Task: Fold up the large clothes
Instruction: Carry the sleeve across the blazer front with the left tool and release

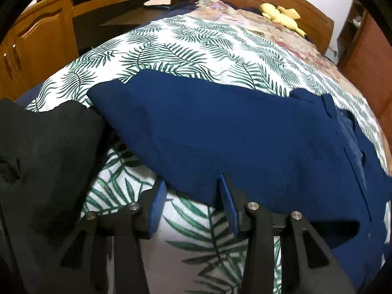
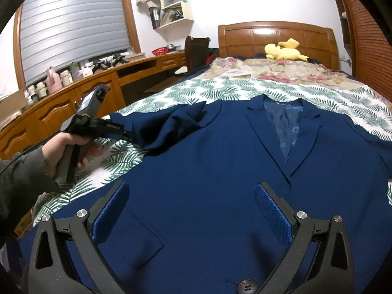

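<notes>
A navy blue suit jacket (image 2: pixel 215 161) lies front up on the bed, lapels and lining toward the headboard. Its left sleeve (image 2: pixel 166 127) is bunched beside the body. My left gripper (image 1: pixel 191 191) is open, its jaws at the edge of the sleeve fabric (image 1: pixel 220 132); the blue cloth lies over the right finger's tip. It also shows in the right wrist view (image 2: pixel 122 129), held in a hand at the sleeve end. My right gripper (image 2: pixel 191 203) is open wide and empty, just above the jacket's lower front, near a button (image 2: pixel 247 287).
The bed has a white sheet with green leaves (image 1: pixel 186 49) and a floral blanket (image 2: pixel 281 71) near the wooden headboard (image 2: pixel 276 36), with a yellow plush toy (image 2: pixel 284 50). A black cloth (image 1: pixel 44 152) lies at the left. A wooden desk with cabinets (image 2: pixel 80 98) runs along the left.
</notes>
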Motion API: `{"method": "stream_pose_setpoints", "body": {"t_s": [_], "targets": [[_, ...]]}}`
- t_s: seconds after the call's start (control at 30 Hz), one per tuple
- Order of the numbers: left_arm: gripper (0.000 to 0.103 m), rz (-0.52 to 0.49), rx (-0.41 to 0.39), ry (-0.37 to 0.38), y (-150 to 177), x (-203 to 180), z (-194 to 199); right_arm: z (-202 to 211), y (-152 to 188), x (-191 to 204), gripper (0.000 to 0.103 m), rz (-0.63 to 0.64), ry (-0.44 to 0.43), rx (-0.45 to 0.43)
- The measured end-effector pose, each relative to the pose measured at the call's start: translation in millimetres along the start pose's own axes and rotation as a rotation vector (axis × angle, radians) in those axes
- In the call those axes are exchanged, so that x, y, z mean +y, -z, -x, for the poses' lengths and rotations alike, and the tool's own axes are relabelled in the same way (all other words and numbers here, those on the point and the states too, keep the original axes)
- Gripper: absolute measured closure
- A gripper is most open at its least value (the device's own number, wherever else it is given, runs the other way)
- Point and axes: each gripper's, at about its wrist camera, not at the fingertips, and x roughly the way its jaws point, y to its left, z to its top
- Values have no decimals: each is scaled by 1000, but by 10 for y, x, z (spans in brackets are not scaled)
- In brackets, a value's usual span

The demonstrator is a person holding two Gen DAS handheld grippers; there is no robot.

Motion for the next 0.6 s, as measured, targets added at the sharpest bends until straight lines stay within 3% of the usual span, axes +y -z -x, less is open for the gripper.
{"method": "stream_pose_setpoints", "body": {"t_s": [0.1,0.2,0.27,0.4,0.6], "targets": [[61,22,-4,18,-49,-7,-21,-7,7,-1,0,1,2,2],[94,6,-10,45,-84,-57,-34,-19,10,8,0,2,2,5],[103,-24,-18,30,-89,-127,-3,6,13,4,0,2,4,-5],[103,-86,-98,-3,-108,-323,262,108,4,22,0,5,8,-20],[103,-215,-214,7,-94,-843,844,368,-20,1,0,0,11,-11]]}}
